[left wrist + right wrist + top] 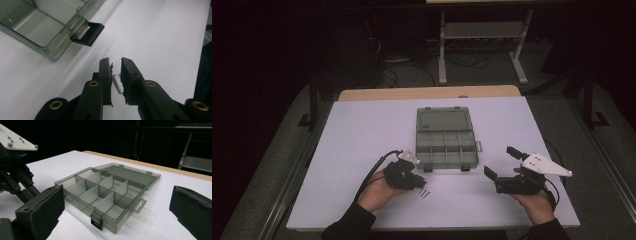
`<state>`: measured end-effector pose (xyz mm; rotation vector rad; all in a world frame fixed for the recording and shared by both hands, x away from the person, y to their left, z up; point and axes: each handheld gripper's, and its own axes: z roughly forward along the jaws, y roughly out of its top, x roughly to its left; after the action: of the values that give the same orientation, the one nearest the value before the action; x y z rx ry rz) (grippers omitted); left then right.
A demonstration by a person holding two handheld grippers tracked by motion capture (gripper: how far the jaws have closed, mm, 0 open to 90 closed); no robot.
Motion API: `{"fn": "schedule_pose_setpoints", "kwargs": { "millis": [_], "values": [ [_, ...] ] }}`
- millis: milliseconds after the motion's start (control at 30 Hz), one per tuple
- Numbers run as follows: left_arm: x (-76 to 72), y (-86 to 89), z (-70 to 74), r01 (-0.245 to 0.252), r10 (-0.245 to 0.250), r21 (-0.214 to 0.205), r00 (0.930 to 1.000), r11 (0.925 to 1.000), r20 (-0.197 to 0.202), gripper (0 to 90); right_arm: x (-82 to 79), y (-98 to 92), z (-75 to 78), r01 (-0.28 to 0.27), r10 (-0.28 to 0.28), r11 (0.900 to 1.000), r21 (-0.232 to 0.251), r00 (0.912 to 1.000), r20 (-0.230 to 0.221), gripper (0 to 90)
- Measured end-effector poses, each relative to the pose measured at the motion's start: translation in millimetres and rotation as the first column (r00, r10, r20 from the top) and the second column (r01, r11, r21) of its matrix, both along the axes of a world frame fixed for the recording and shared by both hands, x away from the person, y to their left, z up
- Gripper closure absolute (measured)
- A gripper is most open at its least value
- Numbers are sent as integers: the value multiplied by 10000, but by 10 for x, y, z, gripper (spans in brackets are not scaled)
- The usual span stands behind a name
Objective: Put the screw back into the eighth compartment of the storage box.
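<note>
Left gripper [115, 65] nearest, low over white worktop [162, 37], jaws nearly together with a small screw [117, 83] lying between; pads not seen pressing it, so not yet gripped. Screw head partly hidden by the left pad. Two more screws [424, 193] just beside that gripper in high view, tiny, hard to make out. Right gripper [498, 162] released, jaws wide, holding nothing, resting near the front right of the clear divided box [445, 137]. Box open, lid flat behind; contents of compartments not discernible. Box latch [87, 33] close to left gripper.
</note>
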<state>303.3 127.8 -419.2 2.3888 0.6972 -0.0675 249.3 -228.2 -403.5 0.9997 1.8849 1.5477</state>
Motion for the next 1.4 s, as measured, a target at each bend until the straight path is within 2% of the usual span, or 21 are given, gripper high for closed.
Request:
{"fn": "schedule_pose_setpoints", "kwargs": {
  "millis": [133, 167, 200, 367, 467, 633, 900, 1133, 1400],
  "values": [
    [-12, -26, -36, 67, -66, 163, 9999, 9998, -92, 790, 0, -1, -1, -7, 8, 10000, -43, 10000, 11, 0],
    [-4, -22, -36, 266, -262, 366, 9996, 9990, -113, 790, -2, 1, -1, -5, 5, 10000, -14, 10000, -7, 0],
    [-14, -37, -52, 100, -97, 277, 9999, 9996, -110, 790, -2, 2, -1, -8, 8, 10000, -7, 10000, -7, 0],
    [-12, -53, -75, 235, -230, 565, 9997, 9981, -101, 790, -2, 2, -1, -5, 5, 10000, 0, 10000, -20, 0],
    [-19, -65, -90, 176, -169, 550, 9998, 9983, -142, 790, -2, 2, -1, -7, 7, 10000, -4, 10000, -16, 0],
    [-22, -77, -110, 235, -231, 752, 9997, 9969, -65, 791, -2, 0, -1, -11, 11, 10000, -15, 10000, -9, 0],
    [-29, -82, -109, 259, -263, 844, 9996, 9961, 36, 812, -2, 0, -1, -6, 6, 10000, -13, 10000, -10, 0],
    [-22, -77, -114, 220, -227, 897, 9997, 9957, 61, 872, -2, 3, -2, -2, 2, 10000, 6, 10000, -37, 0],
    [-18, -77, -106, 213, -214, 939, 9998, 9954, 11, 880, -2, 2, -2, -1, 1, 10000, 3, 10000, -29, 0]
  ]
}}
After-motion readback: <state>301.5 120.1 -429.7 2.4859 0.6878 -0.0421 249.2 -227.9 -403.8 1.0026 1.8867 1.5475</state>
